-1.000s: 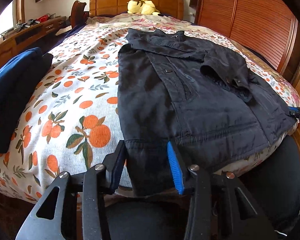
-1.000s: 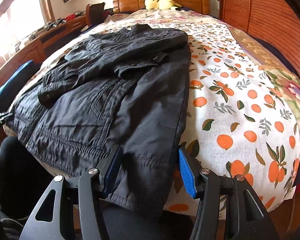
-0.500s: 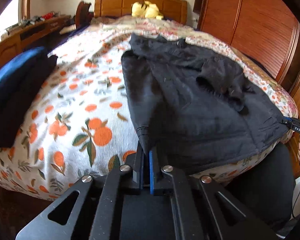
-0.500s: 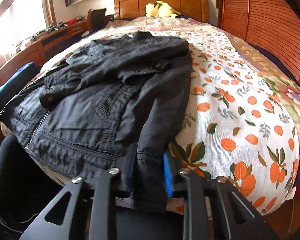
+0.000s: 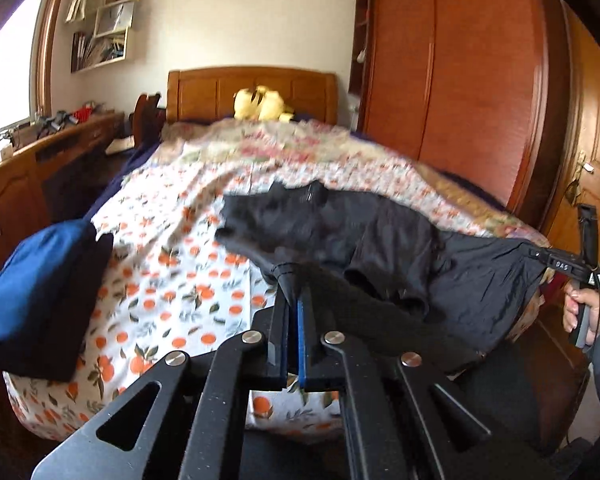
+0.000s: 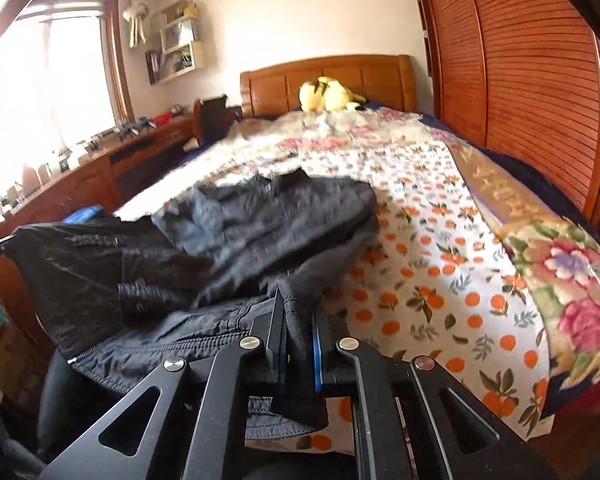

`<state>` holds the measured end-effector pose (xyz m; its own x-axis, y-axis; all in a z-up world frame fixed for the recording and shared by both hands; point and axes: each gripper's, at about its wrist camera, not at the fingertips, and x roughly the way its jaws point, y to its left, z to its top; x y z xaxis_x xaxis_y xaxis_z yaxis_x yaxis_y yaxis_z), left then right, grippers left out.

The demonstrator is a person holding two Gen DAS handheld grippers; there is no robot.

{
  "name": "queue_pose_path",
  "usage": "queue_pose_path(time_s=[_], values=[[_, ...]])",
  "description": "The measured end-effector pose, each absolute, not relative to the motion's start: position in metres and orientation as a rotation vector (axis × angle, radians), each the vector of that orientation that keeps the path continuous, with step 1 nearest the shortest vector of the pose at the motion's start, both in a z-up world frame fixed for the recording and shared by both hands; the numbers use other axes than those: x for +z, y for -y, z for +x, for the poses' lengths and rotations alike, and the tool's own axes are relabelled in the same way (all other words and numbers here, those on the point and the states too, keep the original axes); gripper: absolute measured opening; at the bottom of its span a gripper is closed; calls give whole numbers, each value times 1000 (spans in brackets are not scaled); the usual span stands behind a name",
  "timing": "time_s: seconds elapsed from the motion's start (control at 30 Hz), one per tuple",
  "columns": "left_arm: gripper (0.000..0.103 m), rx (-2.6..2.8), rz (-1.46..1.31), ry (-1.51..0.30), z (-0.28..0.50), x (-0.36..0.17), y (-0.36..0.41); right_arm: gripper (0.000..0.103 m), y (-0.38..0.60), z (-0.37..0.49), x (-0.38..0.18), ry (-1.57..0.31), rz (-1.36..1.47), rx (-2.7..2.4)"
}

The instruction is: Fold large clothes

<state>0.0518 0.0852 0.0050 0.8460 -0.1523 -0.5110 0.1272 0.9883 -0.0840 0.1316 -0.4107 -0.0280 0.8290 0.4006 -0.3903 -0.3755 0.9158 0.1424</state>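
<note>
A dark jacket (image 5: 380,240) lies on the orange-print bedspread (image 5: 172,272), its near hem raised off the bed. My left gripper (image 5: 294,296) is shut on the hem's left corner, with fabric bunched over the tips. In the right wrist view, the right gripper (image 6: 296,300) closes its jaws tight on the jacket's (image 6: 240,232) other hem corner, and cloth shows between the pads. That right gripper (image 5: 540,254) also shows at the right edge of the left wrist view, held by a hand (image 5: 580,312), with the hem stretched between both grippers.
A blue and dark folded bundle (image 5: 40,292) sits on the bed's left edge. A yellow plush toy (image 5: 260,106) rests by the wooden headboard (image 5: 252,88). A wooden wardrobe (image 5: 460,100) lines the right side. A cluttered desk (image 5: 40,152) runs along the left.
Both grippers closed on the jacket's near hem corners and rose, lifting the hem off the bed. The views tilted up toward the headboard.
</note>
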Motion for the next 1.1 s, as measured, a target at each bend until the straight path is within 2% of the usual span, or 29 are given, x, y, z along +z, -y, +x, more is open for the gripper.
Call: queue_pose_path(time_s=[0.27, 0.47, 0.77, 1.1], values=[[3, -165, -49, -456, 12, 51, -92, 8, 449, 68, 18, -339, 63, 450], [3, -154, -66, -448, 10, 50, -100, 8, 462, 47, 3, -348, 77, 462], [3, -111, -104, -539, 94, 0, -104, 8, 441, 120, -30, -427, 65, 470], [3, -97, -161, -515, 187, -17, -108, 8, 392, 226, -35, -473, 14, 424]])
